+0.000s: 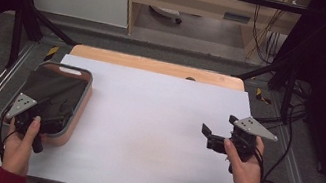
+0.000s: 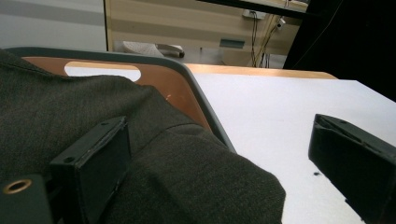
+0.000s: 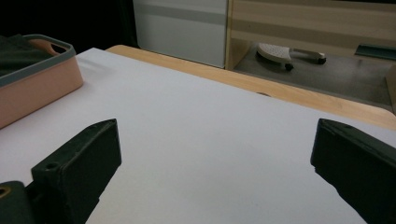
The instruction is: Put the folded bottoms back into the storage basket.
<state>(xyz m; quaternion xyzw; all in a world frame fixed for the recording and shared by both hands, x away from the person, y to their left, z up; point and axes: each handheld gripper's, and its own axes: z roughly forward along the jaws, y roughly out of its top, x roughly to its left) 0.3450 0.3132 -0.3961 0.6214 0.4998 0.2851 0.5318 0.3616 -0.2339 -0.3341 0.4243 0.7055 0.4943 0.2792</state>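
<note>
At the left of the frame, the left gripper point(image 1: 45, 114) hangs spread over the dark cloth point(image 2: 140, 154) in the basket point(image 1: 79, 102). The right gripper point(image 1: 218, 134), also spread, holds nothing at the right. Probably the cloth gets picked: lower, pinch one thick fold, avoid the rim.

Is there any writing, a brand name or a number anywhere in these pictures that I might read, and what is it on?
No text can be read in any of the pictures.
The basket, the dark cloth in it and the white table top bear no print.
A small grey plate on the wooden furniture at the back is too small and blurred to tell whether it carries any writing.
The yellow and black strips on the floor are stripes, not letters.
</note>
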